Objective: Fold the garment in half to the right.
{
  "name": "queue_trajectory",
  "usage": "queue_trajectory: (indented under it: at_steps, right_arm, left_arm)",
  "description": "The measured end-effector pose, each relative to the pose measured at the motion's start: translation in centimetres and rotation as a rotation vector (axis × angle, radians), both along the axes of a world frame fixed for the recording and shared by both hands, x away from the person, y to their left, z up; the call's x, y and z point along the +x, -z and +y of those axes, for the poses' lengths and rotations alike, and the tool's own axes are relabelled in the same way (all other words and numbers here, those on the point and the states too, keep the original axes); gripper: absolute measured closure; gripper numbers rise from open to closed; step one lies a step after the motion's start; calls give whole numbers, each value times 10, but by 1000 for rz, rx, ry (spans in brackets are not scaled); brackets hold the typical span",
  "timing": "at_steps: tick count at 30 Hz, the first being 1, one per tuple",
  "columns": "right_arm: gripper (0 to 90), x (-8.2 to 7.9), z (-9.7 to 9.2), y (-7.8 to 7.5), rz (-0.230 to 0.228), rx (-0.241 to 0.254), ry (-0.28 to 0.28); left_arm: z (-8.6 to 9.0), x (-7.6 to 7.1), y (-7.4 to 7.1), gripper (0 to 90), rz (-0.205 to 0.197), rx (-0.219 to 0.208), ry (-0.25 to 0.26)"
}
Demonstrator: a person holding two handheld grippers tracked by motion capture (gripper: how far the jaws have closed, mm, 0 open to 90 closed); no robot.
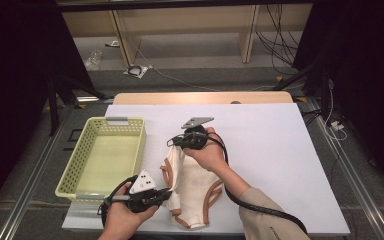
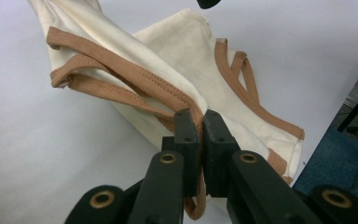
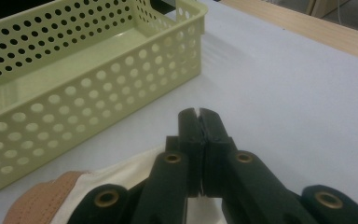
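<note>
Lengthwise, cream garment [image 1: 192, 182] stretched away from person, toward table's far edge.

Each hand held a black two-jaw gripper. The left gripper [image 1: 166, 194] carried a pale grey three-cornered plate with dark dots; the right gripper [image 1: 170, 143] bore a darker grey one. Thick black cables trailed from both. Close up, the blocky black jaws rode on rounded black arms with brass-coloured pivot rings. The person's right sleeve [image 1: 267, 215] was beige.
</note>
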State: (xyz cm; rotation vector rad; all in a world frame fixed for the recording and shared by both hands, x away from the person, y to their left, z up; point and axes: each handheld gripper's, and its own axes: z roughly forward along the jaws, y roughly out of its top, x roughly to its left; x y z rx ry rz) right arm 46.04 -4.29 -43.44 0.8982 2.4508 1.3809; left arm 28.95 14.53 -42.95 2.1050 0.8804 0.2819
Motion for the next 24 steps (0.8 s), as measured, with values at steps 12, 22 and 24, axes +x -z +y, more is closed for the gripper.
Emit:
queue_trajectory:
  at_steps: [12,22,24]
  right_arm:
    - [895,-1,-4,-1,3,-3,6]
    - [895,-1,-7,0,5,-6,10]
    - [895,-1,-8,-1,1,-6,11]
  left_arm:
    - [-2,1,-3,854,-3,1,9]
    - [-3,2,-3,854,1,0,20]
    - [-4,2,-4,854,1,-1,21]
